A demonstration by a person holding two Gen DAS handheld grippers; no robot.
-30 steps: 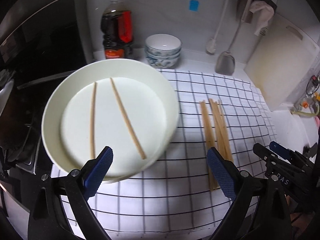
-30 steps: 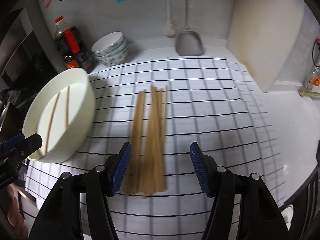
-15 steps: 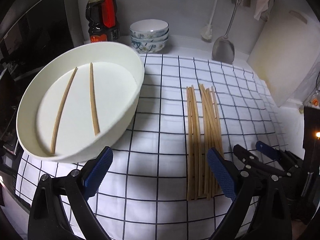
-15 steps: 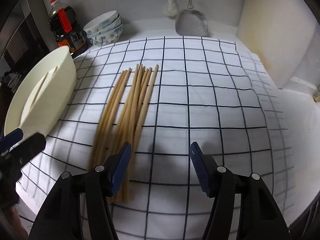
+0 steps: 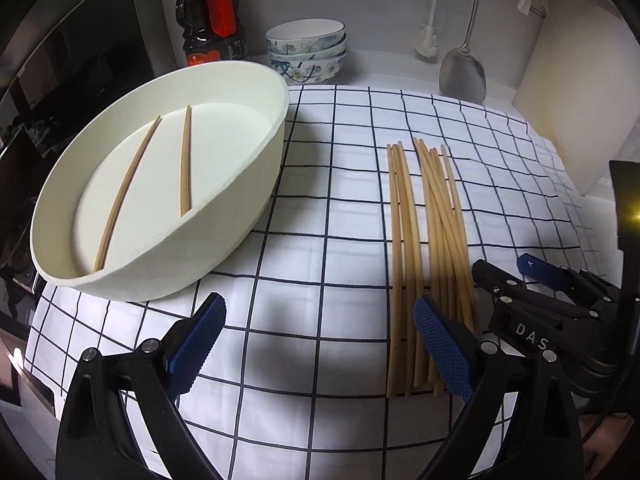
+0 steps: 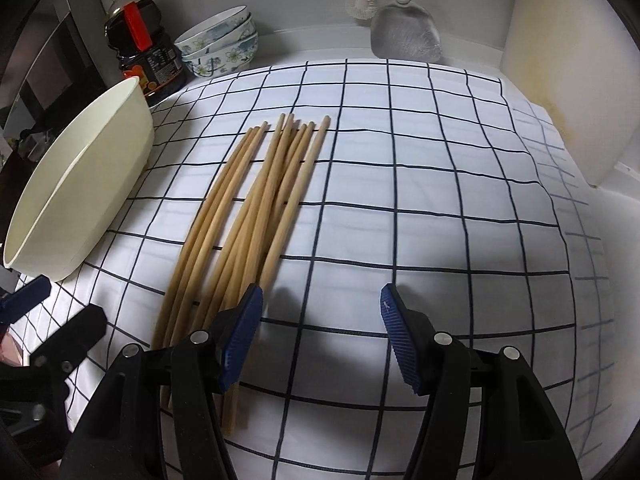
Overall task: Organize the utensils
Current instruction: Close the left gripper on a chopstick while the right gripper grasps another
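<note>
**Both grippers lowering toward the loose chopsticks**

Since a second ago both cameras have been dropping closer to the checked cloth, and the chopstick bundle is now looming larger.

Left wrist view: the left gripper [image 5: 318, 344] is hovering with its blue pads wide apart, clamping nothing. A white oval basin [image 5: 256, 168] is sitting at 10 o'clock on the checked cloth [image 5: 320, 208], holding two chopsticks [image 5: 160, 184] lying apart on its floor. The loose chopstick bundle [image 5: 430, 240] is lying at 2 o'clock, its near ends running behind the right-hand pad. The right gripper [image 5: 532, 276] is showing at 3 o'clock, just beside the bundle. A soy sauce bottle [image 5: 212, 24], stacked bowls [image 5: 306, 50] and a metal spatula [image 5: 464, 72] are standing along the back wall.

Right wrist view: the right gripper [image 6: 322, 340] is also spread open and empty. The bundle [image 6: 256, 208] is fanning from 11 o'clock down under its left pad. The basin [image 6: 88, 176] is resting at 9 o'clock.
</note>
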